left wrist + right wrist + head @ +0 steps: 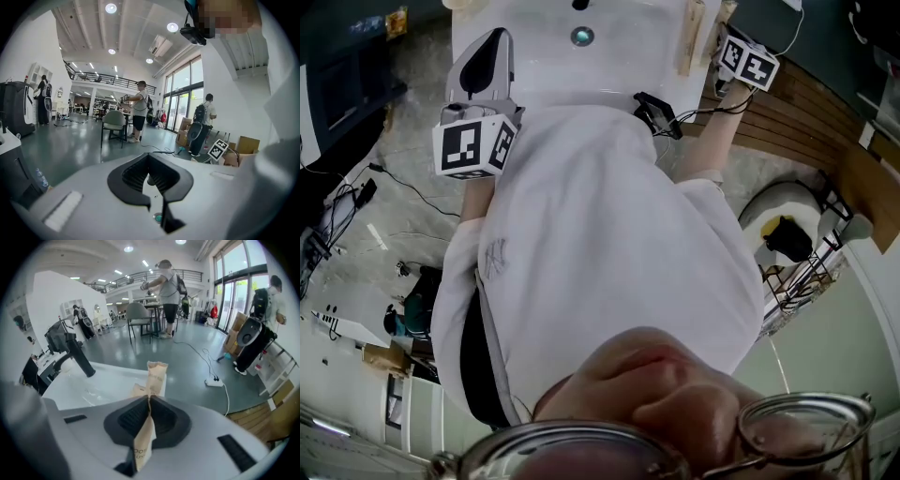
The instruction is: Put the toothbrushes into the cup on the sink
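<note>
My right gripper (149,398) is shut on a brown paper-wrapped toothbrush (144,440). The wrapper runs up between the pads and sticks out past the jaw tips over the white sink (96,380). A second paper-wrapped toothbrush (137,390) lies just behind it near the sink's edge. In the head view the wrapped toothbrushes (688,37) show at the sink's right rim, beside the right gripper's marker cube (748,62). My left gripper (149,155) is shut on nothing and points out into the room; it hangs at the sink's left front (483,66). I cannot make out the cup.
A black faucet (76,356) rises at the sink's far side, and the drain (582,37) sits mid-basin. The person's white shirt (600,253) fills the head view. Wooden boards (806,117) lie right of the sink. Chairs and people stand farther off.
</note>
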Demonstrator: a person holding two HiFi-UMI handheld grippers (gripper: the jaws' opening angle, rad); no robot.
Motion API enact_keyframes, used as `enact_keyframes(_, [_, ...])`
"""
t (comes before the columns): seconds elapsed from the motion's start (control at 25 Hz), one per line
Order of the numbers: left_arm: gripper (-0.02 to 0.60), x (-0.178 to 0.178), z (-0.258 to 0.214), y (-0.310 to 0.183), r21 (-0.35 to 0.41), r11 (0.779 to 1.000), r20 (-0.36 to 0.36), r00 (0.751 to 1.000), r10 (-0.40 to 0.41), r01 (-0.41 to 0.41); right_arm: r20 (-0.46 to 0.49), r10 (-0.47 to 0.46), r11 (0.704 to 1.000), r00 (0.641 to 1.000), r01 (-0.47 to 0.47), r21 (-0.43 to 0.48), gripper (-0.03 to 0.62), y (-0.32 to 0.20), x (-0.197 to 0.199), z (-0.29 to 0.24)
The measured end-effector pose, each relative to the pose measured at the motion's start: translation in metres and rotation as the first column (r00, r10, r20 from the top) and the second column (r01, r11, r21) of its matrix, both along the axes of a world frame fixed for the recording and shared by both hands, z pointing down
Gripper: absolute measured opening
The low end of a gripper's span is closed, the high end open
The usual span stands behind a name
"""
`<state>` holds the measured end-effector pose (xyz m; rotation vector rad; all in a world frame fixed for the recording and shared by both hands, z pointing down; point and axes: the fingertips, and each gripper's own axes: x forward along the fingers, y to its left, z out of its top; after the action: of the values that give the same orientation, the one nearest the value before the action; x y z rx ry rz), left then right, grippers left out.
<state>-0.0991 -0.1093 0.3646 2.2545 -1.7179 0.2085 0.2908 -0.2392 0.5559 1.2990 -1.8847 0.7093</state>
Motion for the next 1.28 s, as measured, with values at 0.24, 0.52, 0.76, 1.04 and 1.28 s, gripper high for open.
enact_keyframes(0.24, [0.008, 0.005, -0.008, -0.003, 0.022, 0.999, -0.005, 0.999, 0.038, -0.037, 0.138, 0.092, 0.954, 0.986, -0.127, 0.271, 0.018, -0.02, 0.0, -0.083])
enact_keyframes(0.52, [0.008, 0.001, -0.016, 0.006, 0.044, 0.997, -0.018, 0.998, 0.062, -0.061, 0.517, -0.057, 0.764, 0.854, -0.296, 0.573, 0.018, -0.015, -0.049, -0.208])
enact_keyframes(0.76, [0.008, -0.032, -0.019, 0.014, 0.068, 0.996, -0.016, 0.998, 0.063, -0.062, 0.69, -0.172, 0.679, 0.703, -0.423, 0.6, 0.017, 0.006, -0.109, -0.255])
enact_keyframes(1.04, [0.008, -0.046, -0.03, 0.023, 0.104, 0.993, -0.008, 0.998, 0.058, -0.057, 0.775, -0.204, 0.627, 0.598, -0.528, 0.573, 0.017, 0.029, -0.121, -0.283])
enact_keyframes(1.28, [0.008, -0.051, -0.034, 0.026, 0.123, 0.99, -0.017, 0.998, 0.068, -0.066, 0.781, -0.243, 0.588, 0.576, -0.553, 0.591, 0.015, 0.039, -0.131, -0.301])
